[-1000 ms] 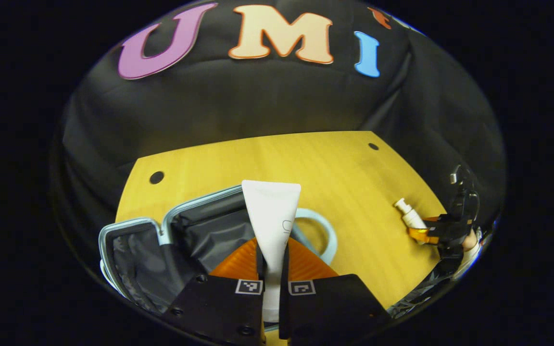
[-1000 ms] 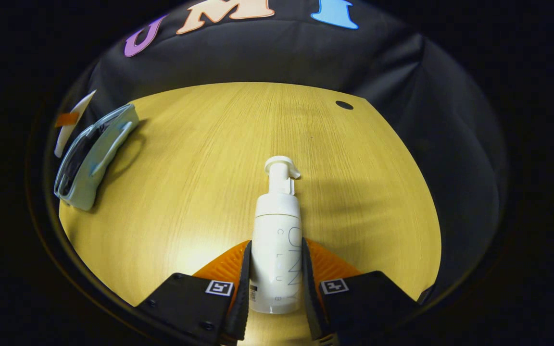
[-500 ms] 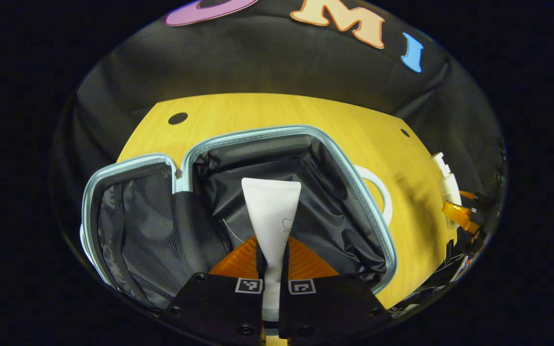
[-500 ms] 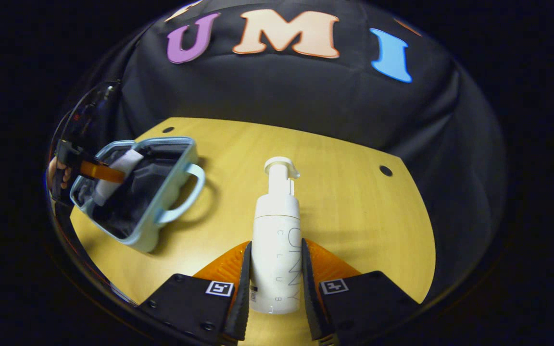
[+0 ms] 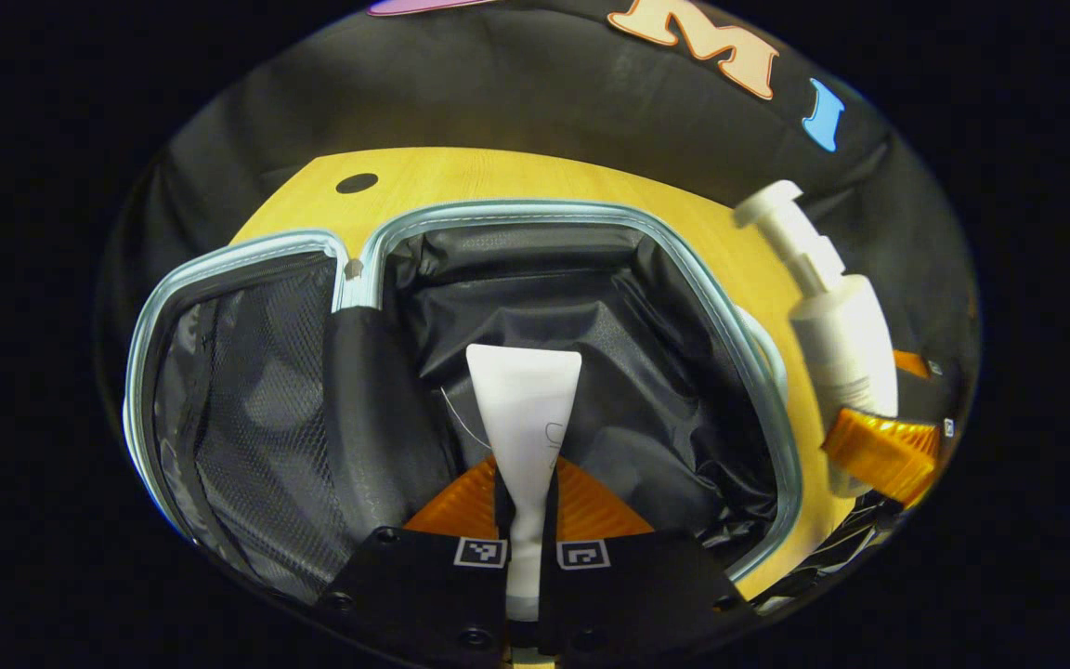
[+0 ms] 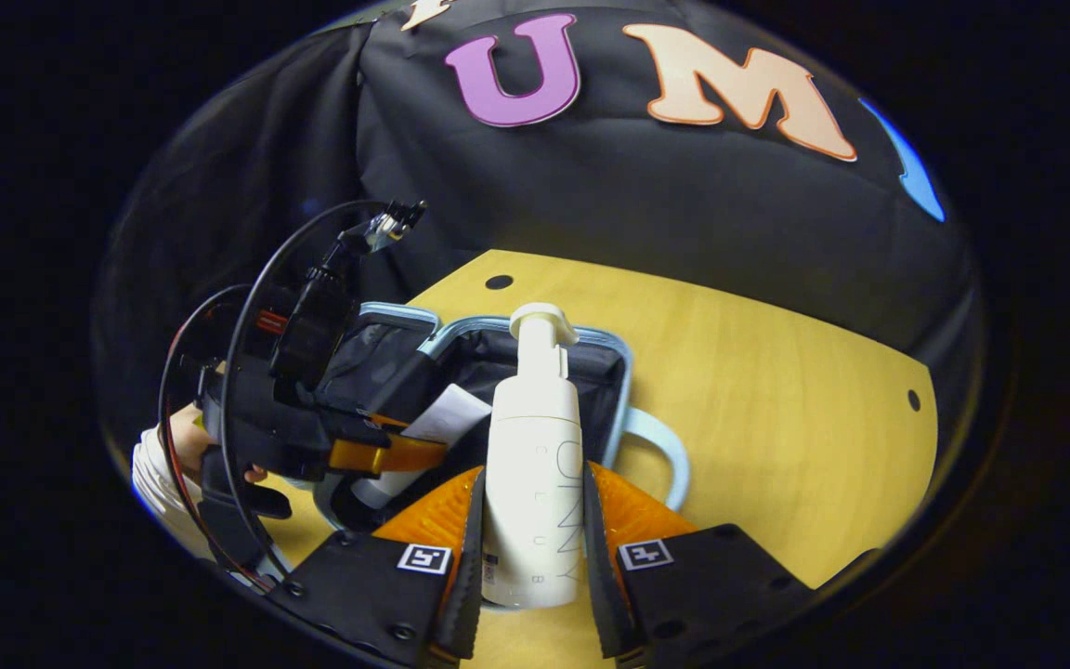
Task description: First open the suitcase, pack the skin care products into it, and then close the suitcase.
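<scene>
Both grippers loaded over open suitcase [image 5: 591,216].
Left gripper [image 5: 528,506] grasps tube [image 5: 524,400] inside the lined compartment; right gripper [image 6: 529,530] grasps pump bottle [image 6: 533,465] above the rim.

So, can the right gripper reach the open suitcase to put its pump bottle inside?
Probably yes: the suitcase lies open, though the left gripper with its tube occupies part of it.
</scene>
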`<state>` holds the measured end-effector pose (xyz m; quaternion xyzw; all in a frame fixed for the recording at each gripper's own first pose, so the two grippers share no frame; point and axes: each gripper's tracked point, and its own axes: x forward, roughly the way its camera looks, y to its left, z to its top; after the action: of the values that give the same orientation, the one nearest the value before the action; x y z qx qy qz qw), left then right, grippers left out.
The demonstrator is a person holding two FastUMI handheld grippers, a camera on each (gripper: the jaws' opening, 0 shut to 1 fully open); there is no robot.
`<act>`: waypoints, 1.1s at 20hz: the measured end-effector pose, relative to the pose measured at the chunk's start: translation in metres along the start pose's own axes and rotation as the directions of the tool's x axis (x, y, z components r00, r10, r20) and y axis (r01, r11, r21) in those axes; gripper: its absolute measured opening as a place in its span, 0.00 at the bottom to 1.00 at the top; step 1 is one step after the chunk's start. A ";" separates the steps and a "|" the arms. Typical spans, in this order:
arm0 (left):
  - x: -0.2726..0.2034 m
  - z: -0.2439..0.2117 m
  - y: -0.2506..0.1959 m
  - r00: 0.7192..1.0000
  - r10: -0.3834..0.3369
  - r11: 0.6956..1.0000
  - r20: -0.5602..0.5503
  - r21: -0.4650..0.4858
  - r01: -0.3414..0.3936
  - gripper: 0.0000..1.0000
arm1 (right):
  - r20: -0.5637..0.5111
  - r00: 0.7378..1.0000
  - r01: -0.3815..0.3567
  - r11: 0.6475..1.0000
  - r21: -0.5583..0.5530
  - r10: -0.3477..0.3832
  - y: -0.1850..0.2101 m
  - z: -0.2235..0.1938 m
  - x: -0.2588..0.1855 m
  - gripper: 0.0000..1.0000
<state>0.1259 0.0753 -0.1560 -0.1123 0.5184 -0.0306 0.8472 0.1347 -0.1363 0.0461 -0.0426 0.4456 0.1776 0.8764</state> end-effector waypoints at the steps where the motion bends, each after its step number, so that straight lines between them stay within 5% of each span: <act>1: 0.000 0.001 -0.001 1.000 -0.005 1.000 0.007 0.002 0.005 0.05 | -0.015 1.000 -0.003 1.000 0.003 0.003 -0.001 -0.001 0.001 0.51; 12: -0.002 -0.001 -0.004 1.000 -0.008 0.999 0.015 0.042 0.008 0.11 | -0.087 0.992 0.088 0.994 -0.067 -0.094 -0.004 -0.029 0.043 0.57; 14: -0.003 0.001 -0.007 1.000 -0.018 0.999 0.025 0.045 0.017 0.15 | -0.037 0.996 0.080 0.996 -0.050 -0.082 -0.002 -0.015 0.036 0.61; 16: -0.013 0.006 -0.006 0.999 -0.006 0.998 0.052 0.062 0.003 0.21 | -0.002 0.997 0.083 0.996 -0.043 -0.083 -0.005 -0.004 0.029 0.81; 17: -0.019 0.013 -0.008 0.997 0.004 0.997 0.075 0.073 -0.010 0.30 | 0.012 0.996 0.085 0.995 -0.045 -0.085 -0.007 -0.001 0.026 0.93; 20: -0.038 0.029 -0.007 0.987 0.043 0.991 0.153 0.118 -0.062 0.72 | 0.074 0.995 0.076 0.997 -0.032 -0.073 -0.012 0.009 0.009 0.99; 22: -0.054 0.045 -0.004 0.971 0.073 0.984 0.229 0.144 -0.108 0.90 | 0.132 0.989 0.071 0.997 -0.011 -0.069 -0.013 0.015 -0.008 0.99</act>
<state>0.1413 0.0881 -0.0880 -0.0246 0.4209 -0.0193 0.9066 0.1466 -0.1474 0.0605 -0.0533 0.3839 0.1526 0.9091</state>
